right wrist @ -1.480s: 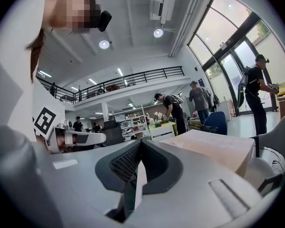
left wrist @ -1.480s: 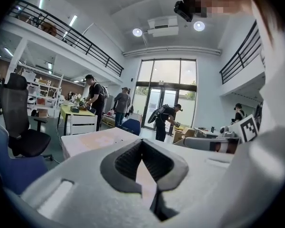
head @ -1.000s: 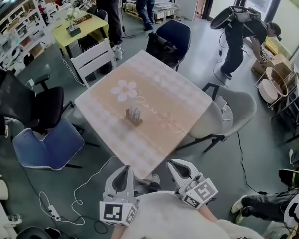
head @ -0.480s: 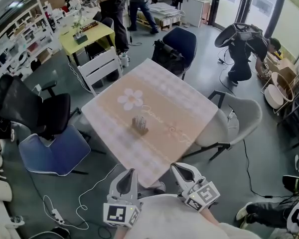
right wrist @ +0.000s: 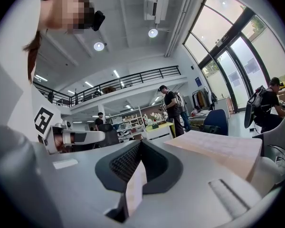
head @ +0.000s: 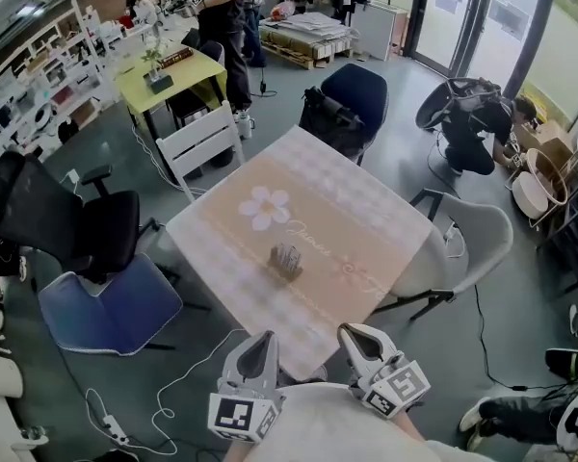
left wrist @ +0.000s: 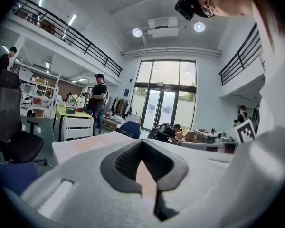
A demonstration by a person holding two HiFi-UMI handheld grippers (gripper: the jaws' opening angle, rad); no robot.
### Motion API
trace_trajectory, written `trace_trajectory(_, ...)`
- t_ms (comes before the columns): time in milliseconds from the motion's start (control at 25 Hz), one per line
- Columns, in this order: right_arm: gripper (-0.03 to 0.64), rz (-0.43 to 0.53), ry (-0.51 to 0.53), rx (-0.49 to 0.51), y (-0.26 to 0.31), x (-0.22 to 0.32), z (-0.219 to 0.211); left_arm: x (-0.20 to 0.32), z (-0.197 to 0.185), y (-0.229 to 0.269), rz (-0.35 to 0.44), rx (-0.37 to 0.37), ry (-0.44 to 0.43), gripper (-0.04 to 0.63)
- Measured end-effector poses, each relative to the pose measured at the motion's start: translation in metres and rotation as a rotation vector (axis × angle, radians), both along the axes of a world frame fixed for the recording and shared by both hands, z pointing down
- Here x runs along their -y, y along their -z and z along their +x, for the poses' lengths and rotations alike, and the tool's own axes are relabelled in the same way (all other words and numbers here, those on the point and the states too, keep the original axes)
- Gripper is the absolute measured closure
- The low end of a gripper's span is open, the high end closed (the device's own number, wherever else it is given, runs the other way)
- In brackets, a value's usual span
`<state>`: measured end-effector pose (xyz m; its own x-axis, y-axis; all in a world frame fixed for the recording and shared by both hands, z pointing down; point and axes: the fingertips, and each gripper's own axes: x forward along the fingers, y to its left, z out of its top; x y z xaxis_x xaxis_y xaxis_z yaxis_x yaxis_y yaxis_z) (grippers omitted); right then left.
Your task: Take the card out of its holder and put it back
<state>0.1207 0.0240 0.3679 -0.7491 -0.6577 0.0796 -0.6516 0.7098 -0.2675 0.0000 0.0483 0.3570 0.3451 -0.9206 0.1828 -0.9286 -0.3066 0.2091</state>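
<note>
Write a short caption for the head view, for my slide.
Left gripper and right gripper, both shut, near a corner of the table; the card holder stands at its middle.

Only the card holder (head: 286,259) stands on the table (head: 366,210), near its middle, so there's open room all round it. A grey chair (head: 467,239) hugs the table's right side, and a white chair (head: 204,141) its far-left side.

Daylight is coming through glass doors (head: 455,15); a blue chair (head: 111,301), a white chair (head: 204,142) and a grey chair (head: 467,241) are standing round the table (head: 366,215)
</note>
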Motion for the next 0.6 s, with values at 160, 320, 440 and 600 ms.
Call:
trace_trajectory(160,0.621,-0.008,-0.013,-0.010,0.001,0.010,-0.017,0.016,-0.019,0.003,-0.002,0.002,-0.017,0.595)
trace_trajectory(320,0.621,-0.013,-0.044,-0.021,-0.001,0.019,-0.023,0.030,-0.029,0.001,-0.003,-0.009,-0.038,0.595)
trace_trajectory(440,0.621,-0.015,-0.069,-0.028,-0.003,0.026,-0.025,0.039,-0.032,-0.003,-0.004,-0.015,-0.060,0.595)
trace_trajectory(600,0.621,-0.028,-0.103,-0.037,-0.009,0.030,-0.031,0.045,-0.041,-0.014,-0.025,-0.028,-0.077,0.595)
